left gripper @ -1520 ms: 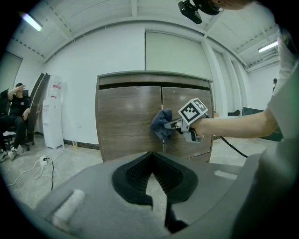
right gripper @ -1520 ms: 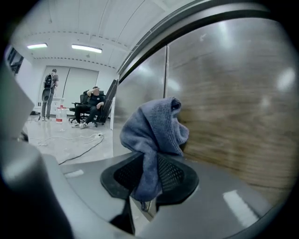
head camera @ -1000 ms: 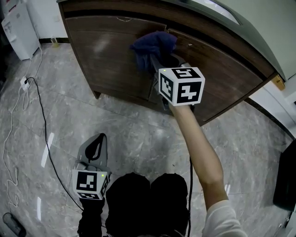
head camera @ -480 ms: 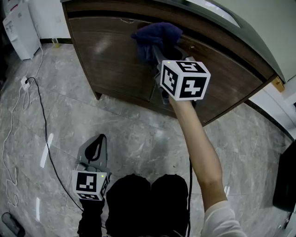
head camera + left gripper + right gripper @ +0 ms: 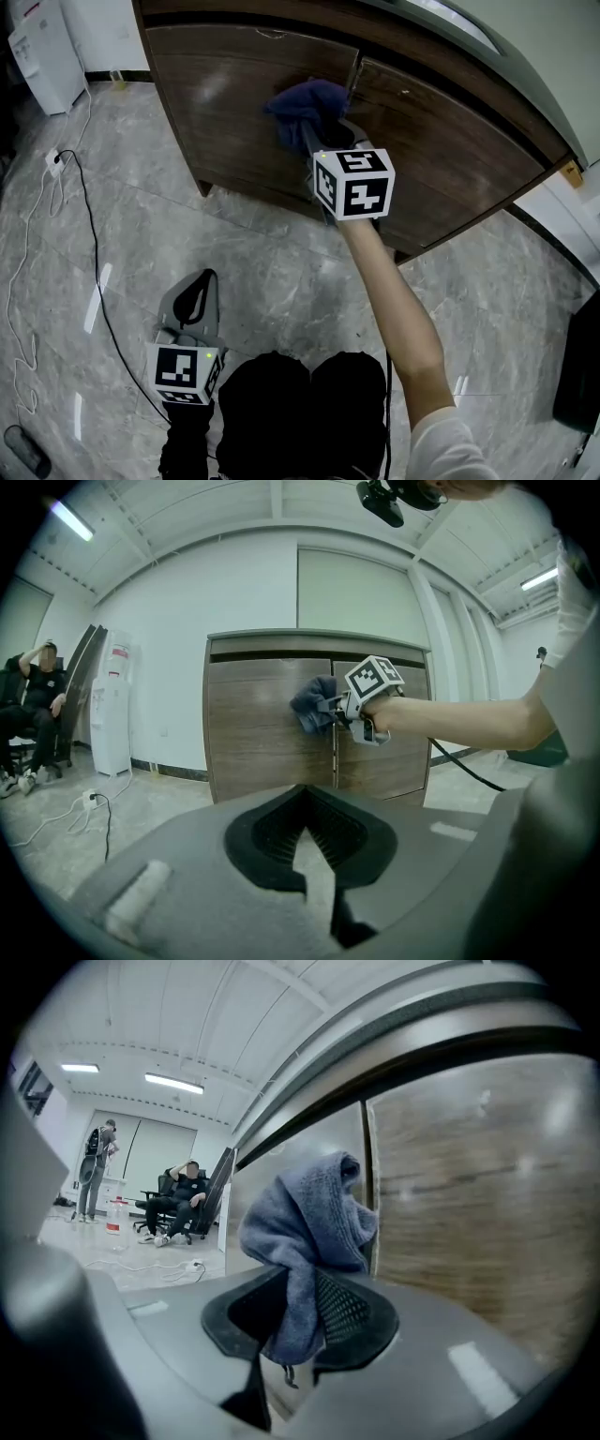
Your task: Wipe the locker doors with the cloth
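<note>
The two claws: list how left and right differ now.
The right claw clamps the blue cloth; the left claw is closed on nothing. The right claw is held up at the locker door; the left claw hangs low over the floor, off the locker. Each carries a marker cube.

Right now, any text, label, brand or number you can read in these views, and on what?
No legible text in any view.
Tall white water dispenser: red label near its top, too small to read.
Upper black-and-white marker cube and lower black-and-white marker cube: square patterns only, no words.
</note>
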